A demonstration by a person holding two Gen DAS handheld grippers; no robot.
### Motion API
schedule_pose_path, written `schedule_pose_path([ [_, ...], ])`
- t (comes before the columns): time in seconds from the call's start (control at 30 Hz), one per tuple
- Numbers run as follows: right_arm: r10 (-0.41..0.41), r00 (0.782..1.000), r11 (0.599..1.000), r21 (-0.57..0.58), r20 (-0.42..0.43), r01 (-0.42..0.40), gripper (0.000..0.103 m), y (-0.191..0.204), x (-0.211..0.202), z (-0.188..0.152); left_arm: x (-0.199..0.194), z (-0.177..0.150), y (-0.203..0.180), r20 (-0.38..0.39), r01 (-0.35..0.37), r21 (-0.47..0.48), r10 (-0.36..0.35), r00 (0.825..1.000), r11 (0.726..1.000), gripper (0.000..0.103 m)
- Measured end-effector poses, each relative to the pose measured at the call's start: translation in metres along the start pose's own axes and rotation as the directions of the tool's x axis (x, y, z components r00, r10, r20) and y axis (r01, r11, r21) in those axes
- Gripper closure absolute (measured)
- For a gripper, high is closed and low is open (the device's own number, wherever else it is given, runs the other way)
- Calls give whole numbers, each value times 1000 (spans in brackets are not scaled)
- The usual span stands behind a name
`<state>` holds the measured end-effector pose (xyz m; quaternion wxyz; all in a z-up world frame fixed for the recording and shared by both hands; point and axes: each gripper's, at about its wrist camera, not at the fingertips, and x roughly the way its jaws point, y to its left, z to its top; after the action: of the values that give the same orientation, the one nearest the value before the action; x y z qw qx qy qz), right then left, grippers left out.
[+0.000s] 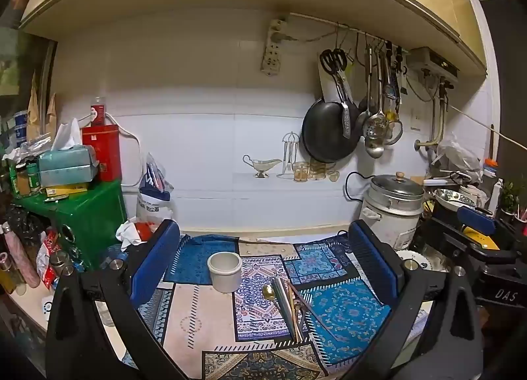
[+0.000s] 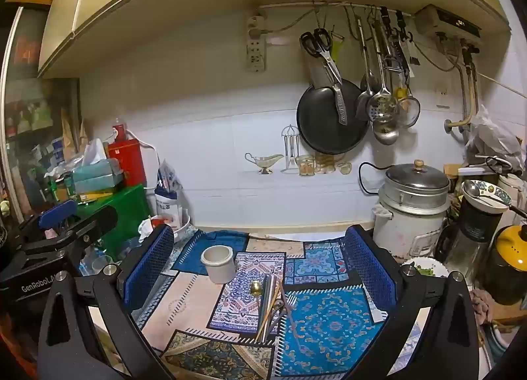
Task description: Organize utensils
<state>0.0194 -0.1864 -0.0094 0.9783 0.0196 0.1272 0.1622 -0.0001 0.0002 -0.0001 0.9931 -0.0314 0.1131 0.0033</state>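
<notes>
A white ceramic cup [image 1: 225, 270] stands upright and empty on the patterned cloth [image 1: 346, 314]; it also shows in the right wrist view [image 2: 218, 263]. To its right lies a pile of utensils [image 1: 290, 307]: a gold spoon [image 1: 269, 292], chopsticks and a fork, which also show in the right wrist view [image 2: 271, 304]. My left gripper [image 1: 266, 261] is open and empty, above the cloth, with cup and utensils between its blue pads. My right gripper [image 2: 260, 261] is open and empty, framing the same things. The right gripper shows at the left wrist view's right edge [image 1: 477, 228].
A rice cooker [image 2: 411, 208] stands at the back right, with a plate [image 2: 428, 266] in front of it. A pan [image 2: 329, 116] and ladles hang on the wall. A green box [image 1: 82, 212] with tissues and tins fills the left. Bottles crowd the far left.
</notes>
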Motion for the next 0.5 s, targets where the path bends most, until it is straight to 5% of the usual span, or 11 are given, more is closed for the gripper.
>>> schedule_pose_path([
  [0.5, 2, 1000, 1000, 2, -6, -2, 0, 1, 2, 0, 6, -6, -6, -6, -12, 4, 12, 1000, 1000, 0],
])
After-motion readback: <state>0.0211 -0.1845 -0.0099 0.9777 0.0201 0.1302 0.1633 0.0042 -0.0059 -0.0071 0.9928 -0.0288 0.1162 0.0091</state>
